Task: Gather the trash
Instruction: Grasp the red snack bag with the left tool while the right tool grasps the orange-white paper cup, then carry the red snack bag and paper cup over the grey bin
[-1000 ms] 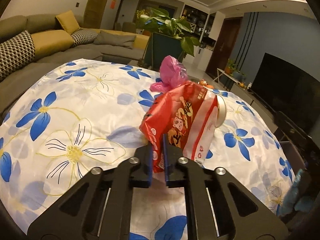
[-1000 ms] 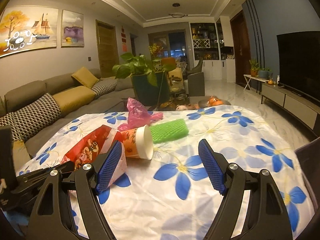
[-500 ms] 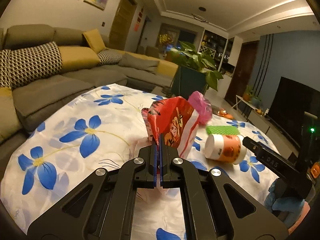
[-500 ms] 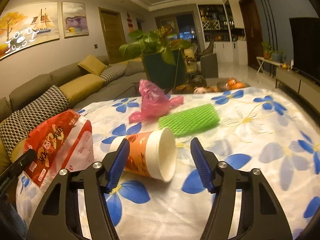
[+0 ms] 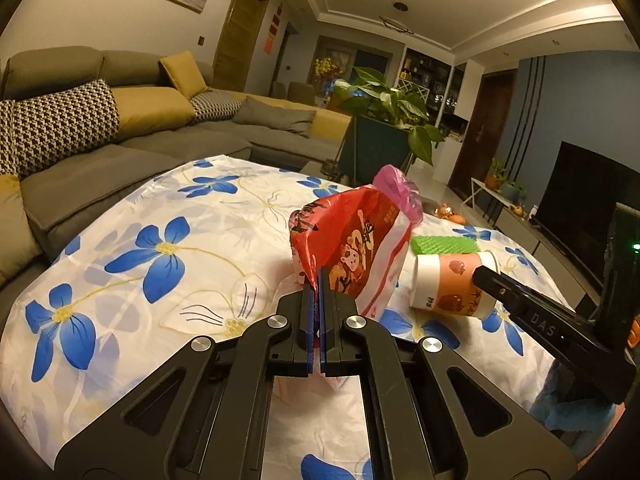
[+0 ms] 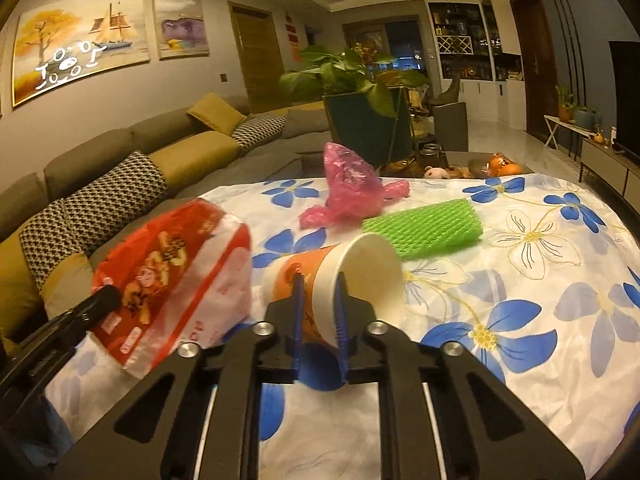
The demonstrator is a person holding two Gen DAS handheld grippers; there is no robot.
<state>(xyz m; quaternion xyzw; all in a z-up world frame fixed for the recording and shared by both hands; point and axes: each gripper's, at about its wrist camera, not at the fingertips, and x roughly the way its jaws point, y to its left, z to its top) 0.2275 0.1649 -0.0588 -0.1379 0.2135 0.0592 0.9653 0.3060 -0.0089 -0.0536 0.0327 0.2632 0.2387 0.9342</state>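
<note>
Lying sideways, the paper cup [image 6: 336, 280], mouth facing right, sits clamped in right gripper [image 6: 318, 304]; left gripper [image 5: 319, 292] pinches the red bag [image 5: 352, 248].

Red & white snack bag [image 5: 360, 248], orange cup [image 6: 320, 280] w/ white rim, pink plastic bag [image 6: 352, 188], green foam net [image 6: 424, 228], white cloth [image 6: 520, 280] w/ blue flowers.

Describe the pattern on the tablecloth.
White tablecloth with large blue and outlined white flowers; clearest in the right wrist view.

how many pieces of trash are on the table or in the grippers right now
4. Red snack bag pinched in the left gripper; paper cup between the right gripper fingers; pink plastic bag and green foam net lying on the tablecloth behind. More may be hidden.
</note>
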